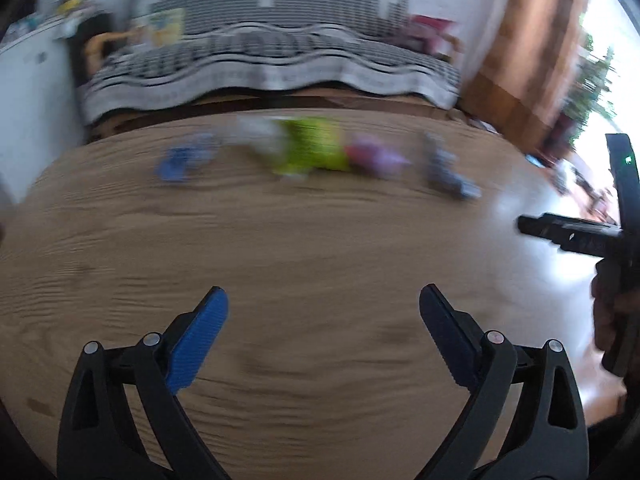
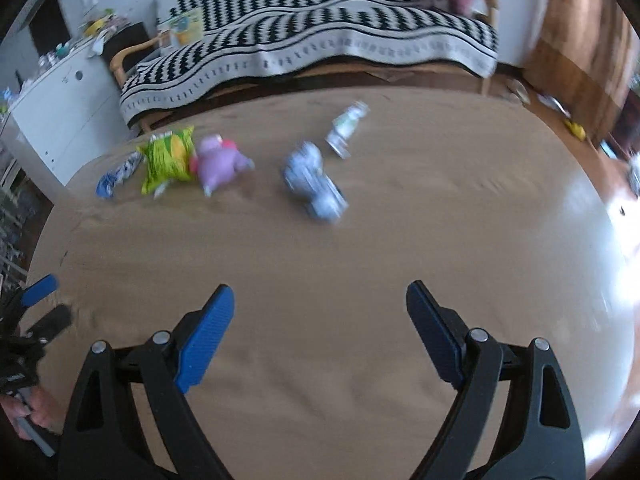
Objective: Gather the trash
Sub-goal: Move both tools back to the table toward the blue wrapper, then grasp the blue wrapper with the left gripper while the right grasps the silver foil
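A row of trash is seen along the far half of the round wooden table [image 2: 320, 280]: a blue-and-white wrapper [image 2: 116, 176] at the left, a yellow-green bag [image 2: 168, 158] just beside it, a pink-purple packet [image 2: 220, 164] touching the bag, a crumpled grey-blue wrapper [image 2: 314, 184] further right, and a small white-green carton [image 2: 346, 130] behind it. All of it lies well ahead of both grippers; nothing is found between either pair of jaws.

The right gripper [image 2: 320, 312] is held over the bare near part of the table, pointed downward and forward, its jaws spread wide and empty. The left gripper [image 1: 324, 320] is posed likewise, jaws wide and empty, its blue pads [image 1: 200, 340] clear of the tabletop. In the left wrist view the trash is smeared by blur, so that only the colours can be made out. Each gripper is glimpsed at the edge of the other's view, with part of a hand [image 2: 28, 416] on its grip. A sofa [image 2: 320, 40] under a black-and-white throw stands behind the table.
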`<state>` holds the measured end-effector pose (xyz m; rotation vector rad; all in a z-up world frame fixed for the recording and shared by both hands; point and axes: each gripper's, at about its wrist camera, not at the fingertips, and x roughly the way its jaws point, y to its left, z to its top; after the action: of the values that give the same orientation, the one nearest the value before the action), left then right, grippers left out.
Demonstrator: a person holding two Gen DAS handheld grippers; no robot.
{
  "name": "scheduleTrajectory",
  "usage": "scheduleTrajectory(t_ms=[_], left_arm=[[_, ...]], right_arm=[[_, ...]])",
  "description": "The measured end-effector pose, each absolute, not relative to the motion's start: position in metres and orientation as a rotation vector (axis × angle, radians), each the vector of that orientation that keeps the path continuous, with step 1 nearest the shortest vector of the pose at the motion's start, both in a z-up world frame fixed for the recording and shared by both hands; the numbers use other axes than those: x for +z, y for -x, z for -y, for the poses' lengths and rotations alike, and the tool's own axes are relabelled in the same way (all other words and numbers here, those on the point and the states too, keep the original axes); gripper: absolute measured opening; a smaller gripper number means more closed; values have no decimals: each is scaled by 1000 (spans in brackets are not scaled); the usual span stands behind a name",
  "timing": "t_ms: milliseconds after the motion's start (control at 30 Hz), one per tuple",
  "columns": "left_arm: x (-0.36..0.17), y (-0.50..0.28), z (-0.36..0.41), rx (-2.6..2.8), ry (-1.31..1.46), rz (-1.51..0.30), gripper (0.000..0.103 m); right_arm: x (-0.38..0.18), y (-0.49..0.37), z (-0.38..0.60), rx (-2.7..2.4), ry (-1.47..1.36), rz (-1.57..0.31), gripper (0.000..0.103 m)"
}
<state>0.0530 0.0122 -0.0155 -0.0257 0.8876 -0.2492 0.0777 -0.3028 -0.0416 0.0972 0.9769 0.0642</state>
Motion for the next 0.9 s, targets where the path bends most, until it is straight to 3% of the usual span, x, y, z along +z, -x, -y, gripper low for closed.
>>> scheduleTrajectory(t_ms=[200, 367, 533, 600, 900], left_arm=[[-24, -106, -86, -128, 30, -895, 94], [-35, -159, -100, -143, 13, -893, 94], [-47, -204, -104, -134, 2, -908, 94], [-51, -215, -102, -139, 6, -918, 94], [-69, -268, -78, -94, -92, -928, 94]], right_arm=[[-68, -163, 271, 43, 45, -990, 85], [-85, -192, 268, 57, 54, -1018, 81], [-94, -197, 273, 68, 43, -1041, 58], [-93, -191, 278, 76, 41, -1036, 30], [-61, -115, 282, 172, 12, -987, 29]])
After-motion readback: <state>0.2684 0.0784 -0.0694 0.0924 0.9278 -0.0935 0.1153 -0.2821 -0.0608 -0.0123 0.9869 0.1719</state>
